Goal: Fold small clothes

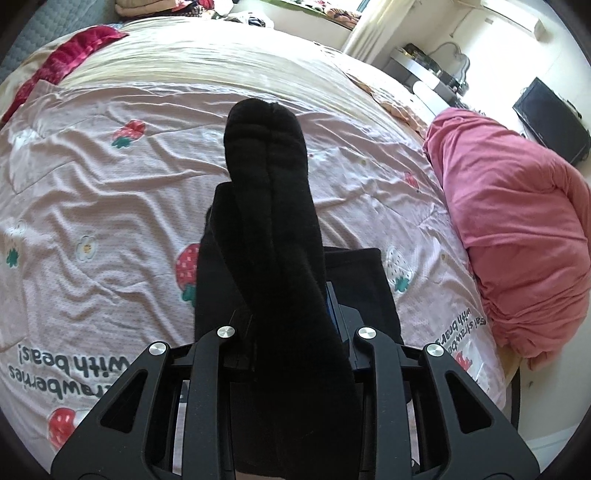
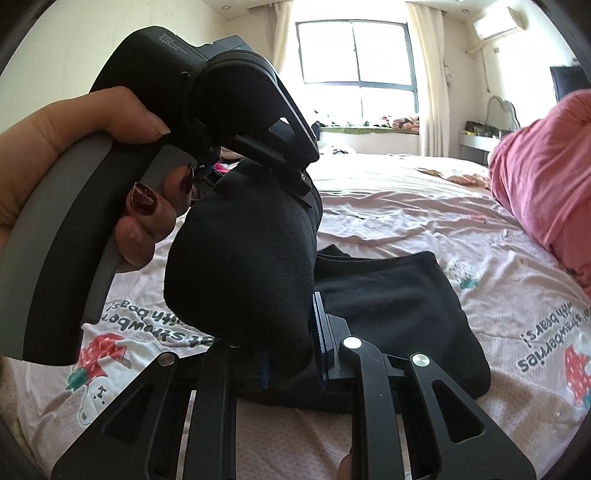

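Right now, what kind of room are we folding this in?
Most likely a bedroom in a home: a wide bed under a pink strawberry-print quilt, a curtained window with a wall air conditioner beside it, and a dressing table with a mirror against the far wall.

Bright window (image 2: 356,51) daylight — fisheye-warped edges

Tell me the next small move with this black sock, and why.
Probably lower the black sock onto the folded black garment lying on the strawberry bedspread. Both the left gripper and right gripper pinch it, lifted off the bed, so setting it down flat seems the natural next step.
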